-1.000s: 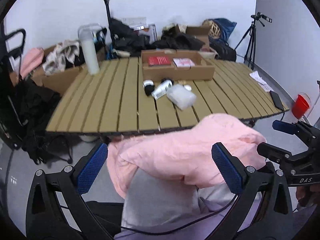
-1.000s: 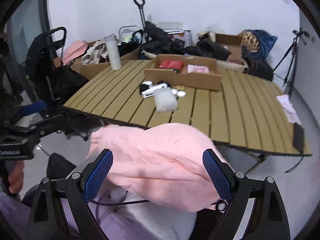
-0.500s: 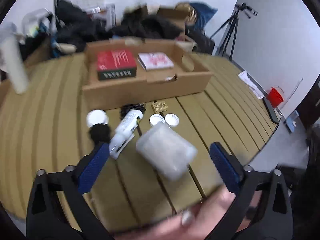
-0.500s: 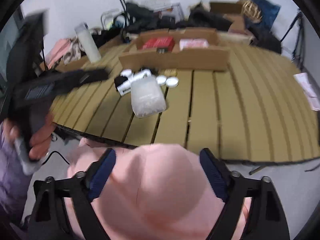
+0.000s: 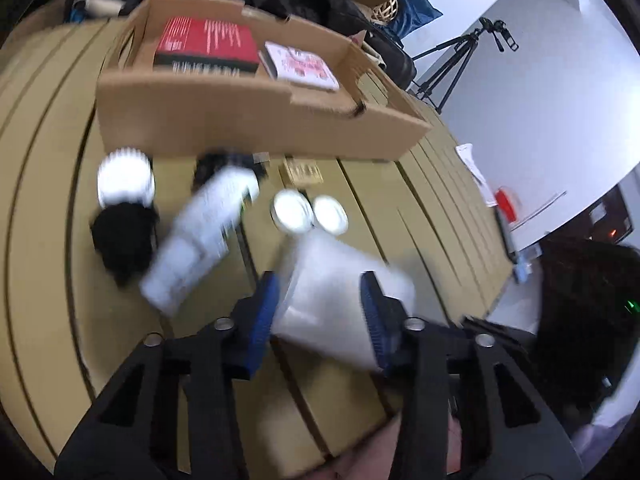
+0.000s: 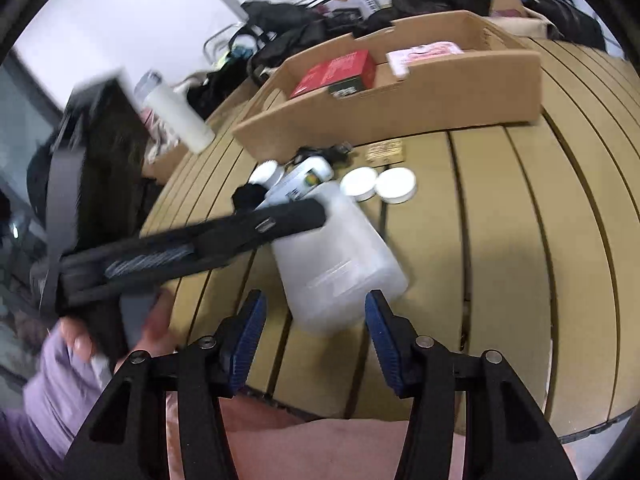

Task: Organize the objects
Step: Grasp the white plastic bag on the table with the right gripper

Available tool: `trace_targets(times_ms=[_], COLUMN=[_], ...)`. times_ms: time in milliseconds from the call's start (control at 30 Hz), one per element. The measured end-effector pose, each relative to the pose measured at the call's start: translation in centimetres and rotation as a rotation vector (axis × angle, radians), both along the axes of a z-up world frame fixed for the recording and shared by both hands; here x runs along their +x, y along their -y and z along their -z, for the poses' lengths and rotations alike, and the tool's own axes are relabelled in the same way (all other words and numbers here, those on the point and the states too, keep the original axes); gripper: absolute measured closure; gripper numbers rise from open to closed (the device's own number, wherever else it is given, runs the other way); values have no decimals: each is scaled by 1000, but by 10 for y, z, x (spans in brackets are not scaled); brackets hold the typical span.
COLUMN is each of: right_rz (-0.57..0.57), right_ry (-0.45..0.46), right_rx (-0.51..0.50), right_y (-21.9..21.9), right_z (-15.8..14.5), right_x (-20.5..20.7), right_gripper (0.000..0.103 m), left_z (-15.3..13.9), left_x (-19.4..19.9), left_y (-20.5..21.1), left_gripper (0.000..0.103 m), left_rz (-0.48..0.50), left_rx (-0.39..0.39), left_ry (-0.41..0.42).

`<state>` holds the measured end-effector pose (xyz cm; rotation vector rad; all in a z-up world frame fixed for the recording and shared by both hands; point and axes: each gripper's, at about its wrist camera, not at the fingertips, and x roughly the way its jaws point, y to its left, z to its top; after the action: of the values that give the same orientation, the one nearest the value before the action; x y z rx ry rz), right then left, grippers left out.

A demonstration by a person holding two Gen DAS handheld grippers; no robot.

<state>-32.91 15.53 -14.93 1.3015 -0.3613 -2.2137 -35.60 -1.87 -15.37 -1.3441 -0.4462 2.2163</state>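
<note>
A translucent white plastic container (image 5: 332, 296) (image 6: 340, 256) lies on the slatted table (image 6: 520, 240). My left gripper (image 5: 320, 316) (image 6: 316, 214) is closing over its far end; the container fills the gap between the blue pads (image 5: 262, 316) and spreads past the right one. My right gripper (image 6: 314, 320) is also closing, with the container's near end just ahead of its tips and its pads (image 6: 380, 332) clear of it. Behind lie a white bottle (image 5: 200, 236), two white lids (image 5: 292, 212) and a black jar (image 5: 120, 236). The picture is blurred.
A cardboard tray (image 5: 240, 120) at the back holds a red book (image 5: 208, 40) and a pink-and-white one (image 5: 304, 64). A small brown card (image 5: 301, 170) lies before it. A tall white flask (image 6: 176, 120) stands at the table's left. A hand and purple sleeve (image 6: 52, 368) hold the left gripper.
Both grippers came forward and down from over the pink lap to the table. The left jaws narrowed sharply around the container; the right jaws narrowed somewhat.
</note>
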Motion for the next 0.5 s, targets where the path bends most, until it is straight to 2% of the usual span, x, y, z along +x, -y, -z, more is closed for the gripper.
trace_targets(times_ms=[100,167,267,433,500], right_rz=[15,-1,-27,-55,-44], right_ry=[24,18,-4,-45,-59], right_rx=[12,35,50,62,23], right_y=[-4,-2,-1,-6,-13], right_z=[4,7,6,1,-6], right_x=[-2,5,22,52,57], right_gripper=[48,48,49,51,50], left_z=[0,-1,4,9,5], left_x=[29,53,80,103,106], left_y=[-3,-3,4,7,5], left_gripper=[69,74,74,73,74], left_rz=[-55,-145,-234,-257,-259], left_rx=[6,4,71,129,91], left_ry=[17,0,43,95,79])
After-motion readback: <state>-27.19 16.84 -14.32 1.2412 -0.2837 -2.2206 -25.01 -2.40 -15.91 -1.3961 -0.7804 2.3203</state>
